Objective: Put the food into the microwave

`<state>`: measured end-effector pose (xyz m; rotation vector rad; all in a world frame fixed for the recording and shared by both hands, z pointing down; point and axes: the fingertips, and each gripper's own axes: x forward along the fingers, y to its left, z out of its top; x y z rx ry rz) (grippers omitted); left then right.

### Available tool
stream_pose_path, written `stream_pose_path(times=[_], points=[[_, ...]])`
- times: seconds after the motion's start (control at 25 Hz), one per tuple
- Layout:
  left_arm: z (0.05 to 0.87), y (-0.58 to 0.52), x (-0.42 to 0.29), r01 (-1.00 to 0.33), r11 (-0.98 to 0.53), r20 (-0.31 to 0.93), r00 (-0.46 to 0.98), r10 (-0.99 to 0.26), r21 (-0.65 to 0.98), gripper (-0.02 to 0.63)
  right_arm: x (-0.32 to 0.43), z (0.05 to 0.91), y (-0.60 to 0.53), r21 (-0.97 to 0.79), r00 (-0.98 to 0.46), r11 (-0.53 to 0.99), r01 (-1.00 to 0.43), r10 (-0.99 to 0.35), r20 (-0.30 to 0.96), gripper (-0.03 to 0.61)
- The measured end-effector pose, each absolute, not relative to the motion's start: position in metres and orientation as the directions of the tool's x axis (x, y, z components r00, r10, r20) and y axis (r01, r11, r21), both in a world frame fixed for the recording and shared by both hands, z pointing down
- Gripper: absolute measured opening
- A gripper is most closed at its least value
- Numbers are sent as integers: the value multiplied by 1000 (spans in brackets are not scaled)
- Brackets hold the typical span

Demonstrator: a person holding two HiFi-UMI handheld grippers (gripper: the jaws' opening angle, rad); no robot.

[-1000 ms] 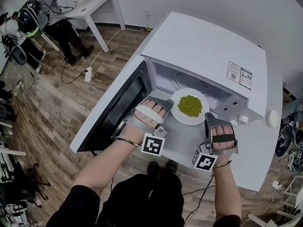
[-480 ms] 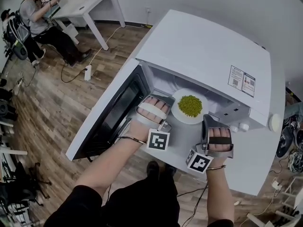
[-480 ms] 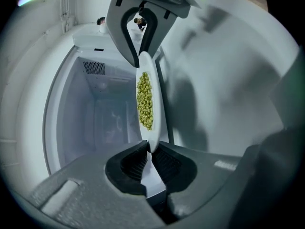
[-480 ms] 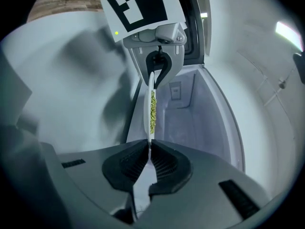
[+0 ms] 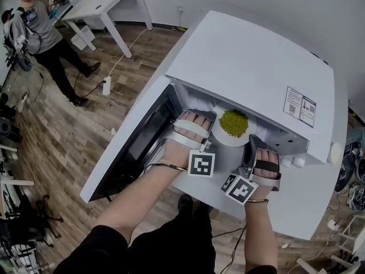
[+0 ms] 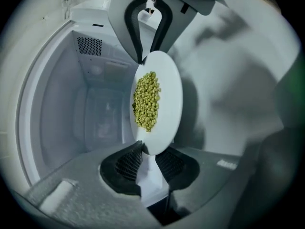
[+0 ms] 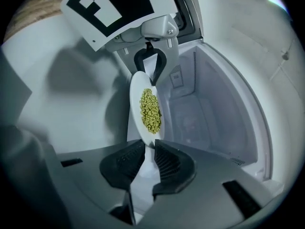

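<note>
A white plate [image 5: 227,138] with a heap of green peas [image 5: 234,123] sits in the mouth of the open white microwave [image 5: 251,67], whose door [image 5: 134,144] hangs open to the left. My left gripper [image 5: 210,131] is at the plate's left rim. Its jaws have just been opening, and in the left gripper view they [image 6: 148,156] stand slightly apart around the rim [image 6: 148,149]. On the opposite rim, my right gripper [image 5: 249,147] is shut on the plate [image 7: 138,104]. Beyond the plate lies the empty cavity [image 6: 95,113].
The microwave's control knobs [image 5: 291,161] sit just right of my right hand. The microwave stands above a wooden floor [image 5: 63,136]. A person [image 5: 40,30] stands at the far left by a white table [image 5: 108,4], with a cable and power strip [image 5: 106,84] on the floor.
Both grippers have carried the plate deeper into the microwave's opening. The plate's far part now lies under the top edge. The person at the back has stood up and moved left.
</note>
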<state>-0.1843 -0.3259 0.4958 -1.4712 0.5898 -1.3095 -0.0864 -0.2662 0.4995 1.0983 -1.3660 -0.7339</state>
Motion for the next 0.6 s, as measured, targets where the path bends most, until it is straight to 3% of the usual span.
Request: stream_pose_path(times=[0.2,0.4,0.52,0.6], points=[[495,-333,-186,254,-343,409,279,-869,-904,67,-88,498,-274,907,107,354,-228,-917,384,71],[493,-339,-185,246,-341,403,272,-874,-907,67,-92,497,-270,916,64,330,-229,-934,352,118],[490,-343,-186,232,-346,401,263,-877,-909,67,-108,488,-258,938,-11,295,-180,-954,298,114],[489,-345,-188,223,-355,407,257,-877,-908,67,-126,490,-249,940,-75,310,-140,-950,302,77]])
